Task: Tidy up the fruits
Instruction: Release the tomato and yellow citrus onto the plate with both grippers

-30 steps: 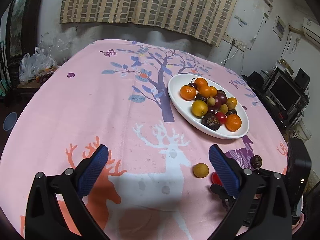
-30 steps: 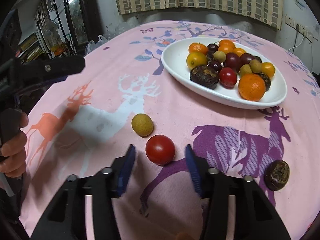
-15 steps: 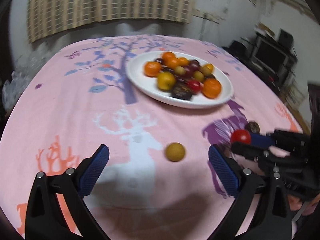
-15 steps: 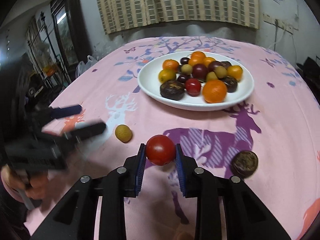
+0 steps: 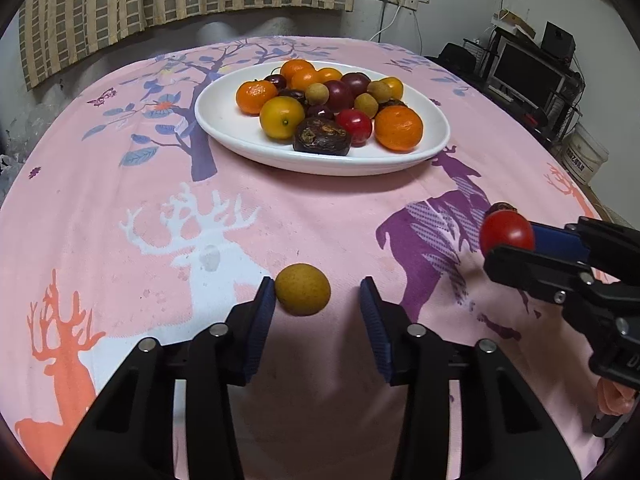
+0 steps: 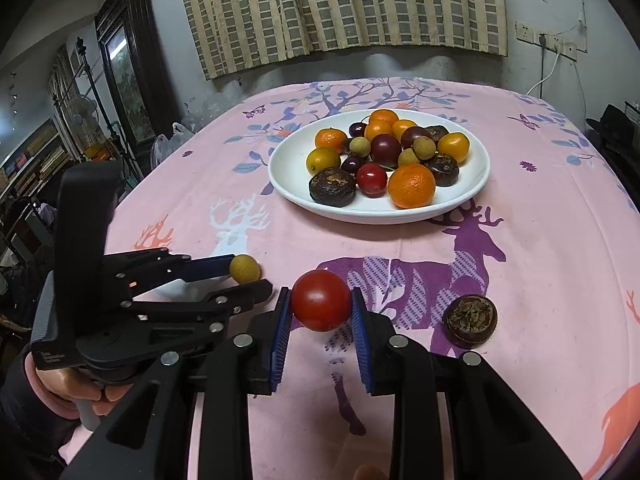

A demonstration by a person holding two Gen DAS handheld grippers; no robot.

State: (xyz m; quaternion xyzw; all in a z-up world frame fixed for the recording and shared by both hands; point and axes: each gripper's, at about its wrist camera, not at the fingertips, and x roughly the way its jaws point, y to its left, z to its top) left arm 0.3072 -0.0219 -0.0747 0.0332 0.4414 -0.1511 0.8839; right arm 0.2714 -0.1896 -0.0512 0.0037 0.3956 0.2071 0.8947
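Observation:
A round yellow-brown fruit (image 5: 303, 289) lies on the pink tablecloth between the jaws of my left gripper (image 5: 317, 286). The jaws are closing: the left pad is at the fruit's skin, the right pad stands a gap away. My right gripper (image 6: 320, 298) is shut on a red tomato (image 6: 321, 300) and holds it just above the cloth. In the right wrist view the left gripper (image 6: 248, 276) sits to the left with the yellow fruit (image 6: 244, 268) at its tips. A white oval plate (image 5: 240, 136) further back holds several oranges, plums and small fruits.
A dark wrinkled fruit (image 6: 472, 320) lies loose on the cloth, right of the tomato. A person's hand (image 6: 68, 384) grips the left tool's handle. The table's right edge drops to a shelf with a monitor (image 5: 528, 76) and a bucket (image 5: 584, 156).
My left gripper came down to the yellow fruit and its jaws narrowed around it. The right gripper shut on the tomato and lifted it off the cloth.

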